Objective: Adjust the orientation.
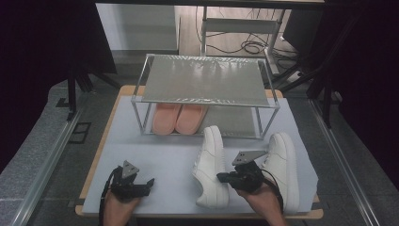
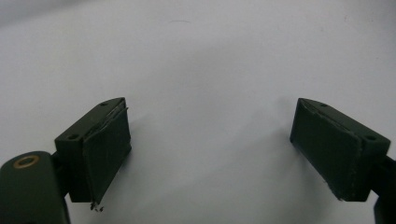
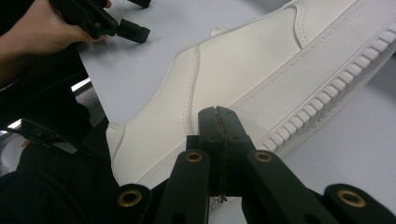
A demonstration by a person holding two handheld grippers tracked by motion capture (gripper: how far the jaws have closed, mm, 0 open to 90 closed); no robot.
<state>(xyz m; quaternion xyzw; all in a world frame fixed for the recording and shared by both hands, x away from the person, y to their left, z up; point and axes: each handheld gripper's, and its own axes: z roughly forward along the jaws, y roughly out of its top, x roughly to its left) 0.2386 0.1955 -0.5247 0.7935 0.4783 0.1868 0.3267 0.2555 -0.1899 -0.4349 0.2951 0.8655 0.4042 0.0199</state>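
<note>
- Right tool (image 1: pixel 220 177): jaws clenched tight together, nothing between them, tips against the side of the left white sneaker (image 1: pixel 210 165).
- That sneaker lies tilted on the counter (image 1: pixel 160 155), beside its mate (image 1: pixel 282 167).
- Left tool (image 1: pixel 149 182): released, jaws wide over bare counter, well apart from the sneakers.

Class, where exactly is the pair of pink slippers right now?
In the high view, the pink slippers sit side by side on the lower level of the metal shoe rack, towards its left, beyond the two white sneakers.
</note>
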